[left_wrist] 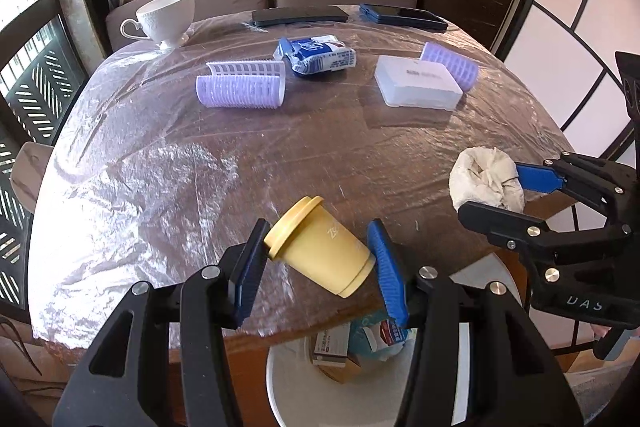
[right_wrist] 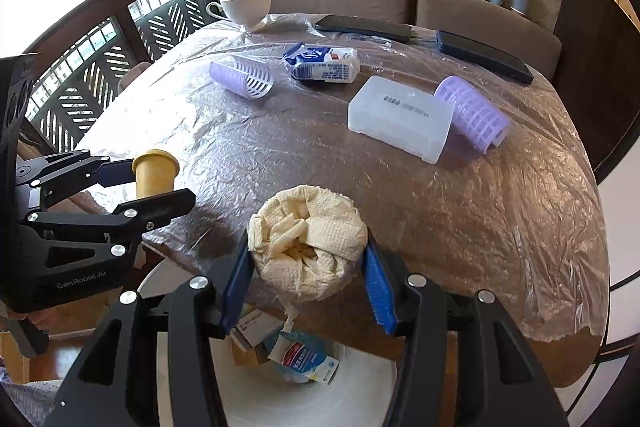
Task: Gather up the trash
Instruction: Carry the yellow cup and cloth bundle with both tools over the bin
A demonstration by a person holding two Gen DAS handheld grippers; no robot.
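Observation:
My left gripper point(left_wrist: 318, 261) is shut on a yellow lidded paper cup point(left_wrist: 320, 247), held tilted over the table's near edge; the cup also shows in the right wrist view point(right_wrist: 154, 173). My right gripper point(right_wrist: 308, 271) is shut on a crumpled white paper towel wad point(right_wrist: 308, 243), also seen in the left wrist view point(left_wrist: 486, 183). A white trash bin point(right_wrist: 360, 383) stands on the floor below both grippers, holding a small carton and a blue-white wrapper point(right_wrist: 306, 357). A crumpled blue-white milk carton point(left_wrist: 318, 55) lies on the table's far side.
The round table point(left_wrist: 200, 167) is covered in clear plastic film. On it are a white teacup point(left_wrist: 166, 17), two purple hair rollers point(left_wrist: 242, 89) point(left_wrist: 452, 65), a translucent plastic box point(left_wrist: 418, 83), and two dark phones point(left_wrist: 300, 15) point(left_wrist: 402, 15). Chairs stand behind.

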